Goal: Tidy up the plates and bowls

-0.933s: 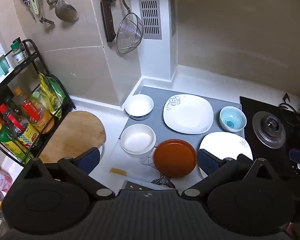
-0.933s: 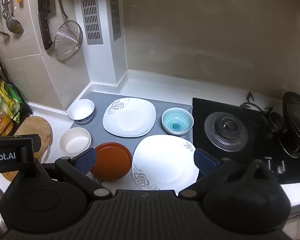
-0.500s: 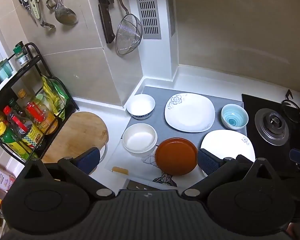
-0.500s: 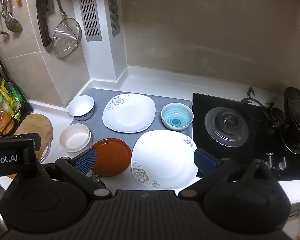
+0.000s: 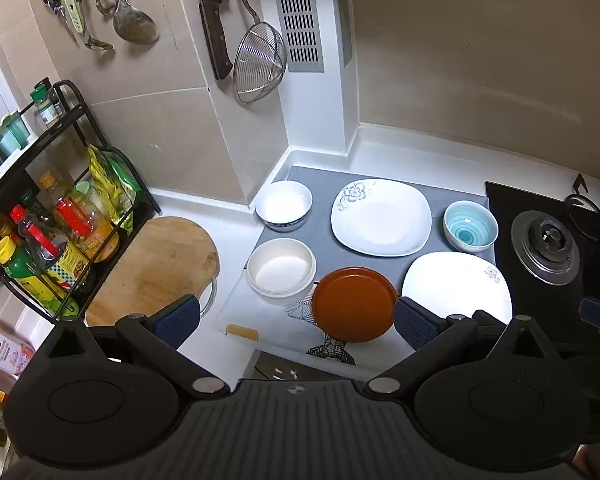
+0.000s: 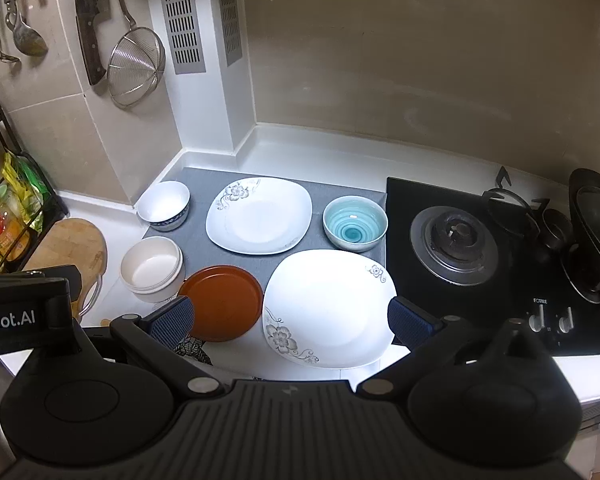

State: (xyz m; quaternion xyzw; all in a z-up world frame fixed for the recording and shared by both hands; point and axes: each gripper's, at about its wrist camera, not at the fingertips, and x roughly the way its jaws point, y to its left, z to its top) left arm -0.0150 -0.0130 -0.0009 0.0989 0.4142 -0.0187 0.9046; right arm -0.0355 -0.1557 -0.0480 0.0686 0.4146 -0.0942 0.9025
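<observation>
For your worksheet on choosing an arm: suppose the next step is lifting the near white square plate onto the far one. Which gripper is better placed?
Probably the right gripper: it is open and the near white plate lies between its fingers, while the left gripper frames the brown plate.

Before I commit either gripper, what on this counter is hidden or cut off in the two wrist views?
- Near white plate: left wrist view, its front edge sits behind the left gripper.
- Patterned mat: right wrist view, mostly behind the right gripper.
- Wok: right wrist view, cut off by the right edge.
- Bottle labels on the rack: left wrist view, too small to read.
</observation>
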